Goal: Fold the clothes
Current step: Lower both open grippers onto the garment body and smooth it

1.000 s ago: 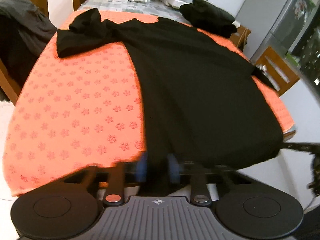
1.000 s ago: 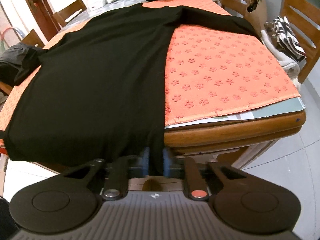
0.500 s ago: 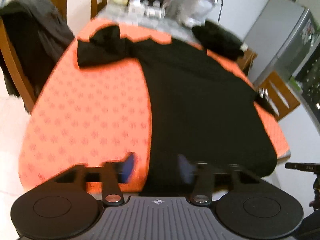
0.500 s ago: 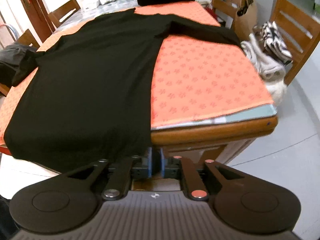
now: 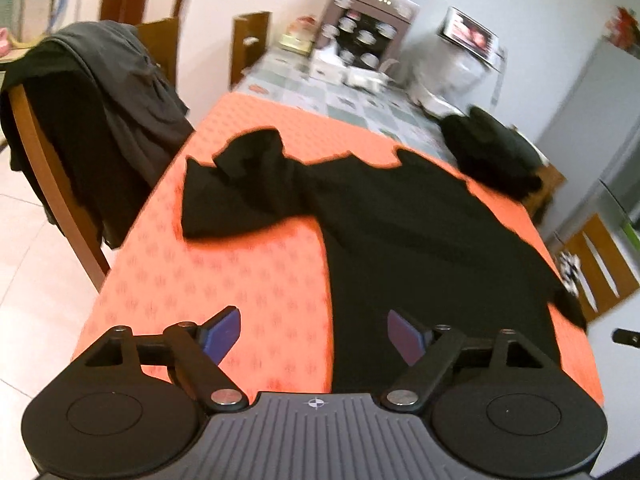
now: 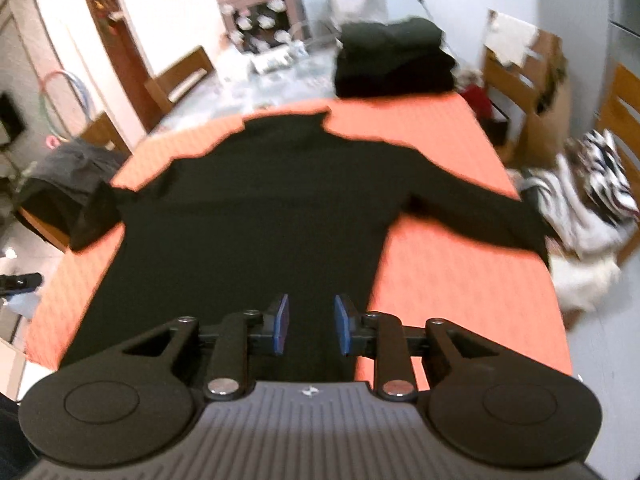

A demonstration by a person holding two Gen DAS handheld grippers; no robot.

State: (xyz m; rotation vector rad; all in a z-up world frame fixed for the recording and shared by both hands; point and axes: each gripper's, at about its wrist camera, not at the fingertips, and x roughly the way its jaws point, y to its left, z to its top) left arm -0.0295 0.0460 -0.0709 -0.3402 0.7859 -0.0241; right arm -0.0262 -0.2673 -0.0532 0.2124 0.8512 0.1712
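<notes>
Orange tablecloth under flat black garment, beyond both grippers' parted, empty fingers.

No legible text, label, brand or number appears in either wrist view. The only sign is a small crosshair mark on the ribbed housing of the left gripper; the matching emblem on the right gripper is too blurred to identify.
</notes>
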